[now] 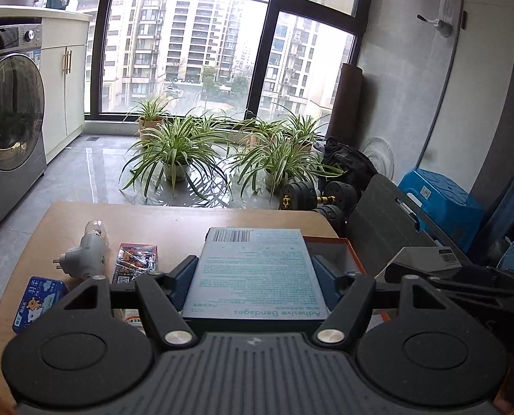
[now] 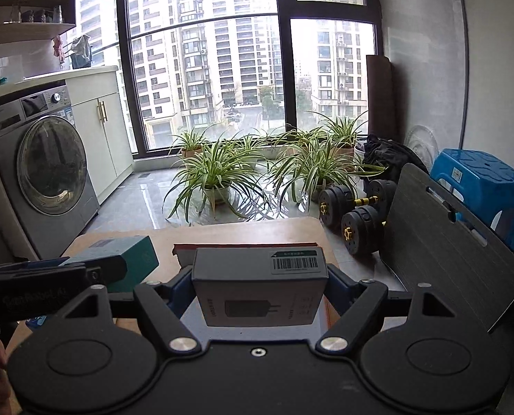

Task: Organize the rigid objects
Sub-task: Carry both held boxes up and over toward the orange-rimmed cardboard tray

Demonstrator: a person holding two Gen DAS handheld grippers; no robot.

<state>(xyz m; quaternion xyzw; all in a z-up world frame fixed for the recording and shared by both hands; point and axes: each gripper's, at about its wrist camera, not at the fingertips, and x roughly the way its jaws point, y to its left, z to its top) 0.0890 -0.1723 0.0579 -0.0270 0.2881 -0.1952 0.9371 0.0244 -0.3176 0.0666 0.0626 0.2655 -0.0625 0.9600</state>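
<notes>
With the left tongs (image 1: pixel 256 276) clamped on the bandage box (image 1: pixel 255 273) and the right tongs (image 2: pixel 258 288) on the grey box (image 2: pixel 259 285), both over the red tray (image 1: pixel 340 247), we should lower each level, though the tray's floor is hidden.

table (image 1: pixel 174 221) (light wood) | on it: plug adapter w/ bulb (image 1: pixel 84 252), card pack (image 1: pixel 136 263), blue tin (image 1: pixel 39 302), orange-rimmed box (image 1: pixel 340 252)

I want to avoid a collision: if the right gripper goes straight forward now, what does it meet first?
Probably the red tray: it lies just beyond the grey box held in the right gripper, though depth is unclear.
</notes>
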